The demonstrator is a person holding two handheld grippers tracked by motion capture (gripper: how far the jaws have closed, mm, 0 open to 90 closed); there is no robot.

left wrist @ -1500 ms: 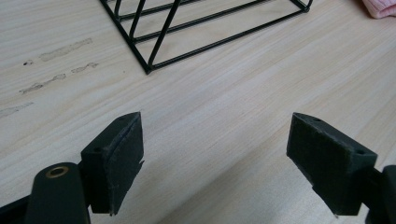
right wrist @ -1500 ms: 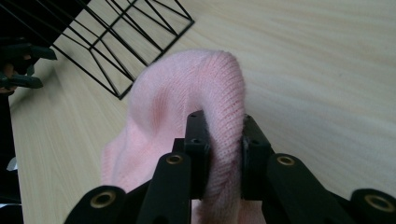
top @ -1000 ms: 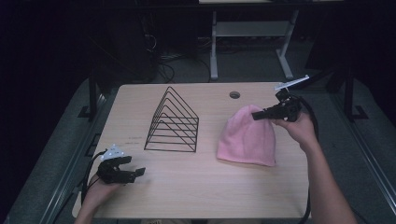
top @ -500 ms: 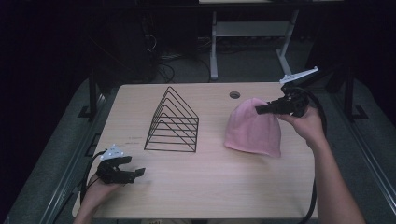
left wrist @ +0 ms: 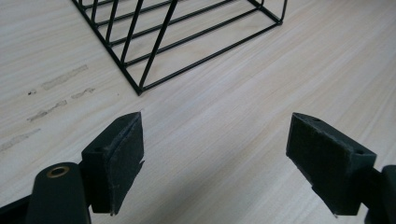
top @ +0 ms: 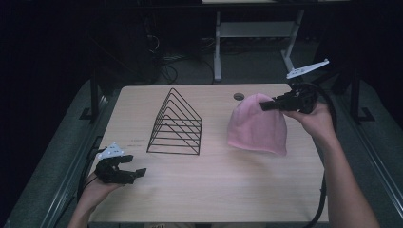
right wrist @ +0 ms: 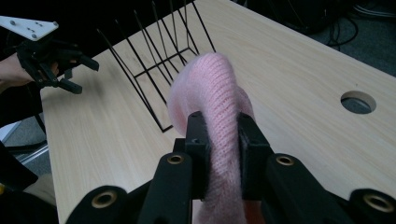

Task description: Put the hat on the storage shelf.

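Right gripper (top: 267,105): jaws clamped on a fold of the pink knit hat (top: 257,126), held by the person's right hand (top: 313,118) over the far right part of the table (top: 214,190). In the right gripper view the two black pads (right wrist: 196,140) press the knit from both sides, a ridge of fabric bulging up between and beyond them. Gripper points roughly level toward the table's middle, its grey three-cornered plate (top: 306,70) tilted above it, cable looping down past the right edge of the table.

Pink knit hat: pinched near its rounded crown and lifted there; the wide open rim hangs lowest, at or just above the tabletop on the near side. Whether the rim touches the wood cannot be told. A round hole in the tabletop (top: 238,96) lies just beyond the hat.

Left gripper (top: 130,168): jaws spread wide, nothing between them. In the left gripper view bare wood shows between the two pads (left wrist: 123,154). It is held low at the near left corner of the table, pointing toward the rack.

Wire rack (top: 176,126): black, triangular in outline, standing upright on the table left of centre, nothing in it. Well apart from the hat; near the left gripper but not touching.

Forearms: both enter from the near edge, the right one stretched farther forward.
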